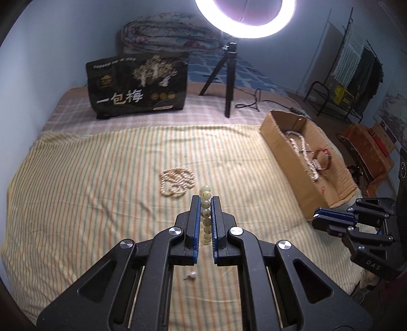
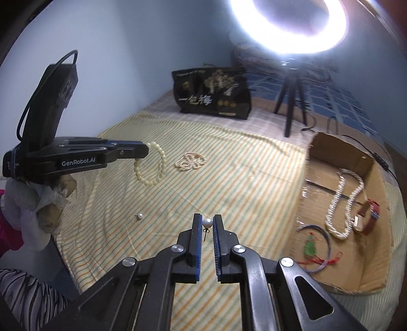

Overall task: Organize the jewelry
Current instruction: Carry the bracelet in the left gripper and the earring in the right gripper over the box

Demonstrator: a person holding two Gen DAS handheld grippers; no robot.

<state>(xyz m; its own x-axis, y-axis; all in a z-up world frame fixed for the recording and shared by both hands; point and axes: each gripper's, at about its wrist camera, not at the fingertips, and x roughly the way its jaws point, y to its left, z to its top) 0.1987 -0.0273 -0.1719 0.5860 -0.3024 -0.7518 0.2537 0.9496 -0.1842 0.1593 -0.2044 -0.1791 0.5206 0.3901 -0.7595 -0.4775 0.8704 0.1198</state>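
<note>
Left wrist view shows the left gripper clamped on a pale bead bracelet, with a coiled pearl necklace just ahead-left of its jaws. Right gripper pinches a pearl earring between its tips; another earring lies left of them, and the cardboard box sits to their right.

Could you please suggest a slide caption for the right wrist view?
Right hand-held gripper pinches a pearl earring near the cardboard box; left hand-held gripper holds a bead bracelet.

Pale blue walls behind the bed; ring light on tripod at the bed's far end; clothes rack right of the bed.
</note>
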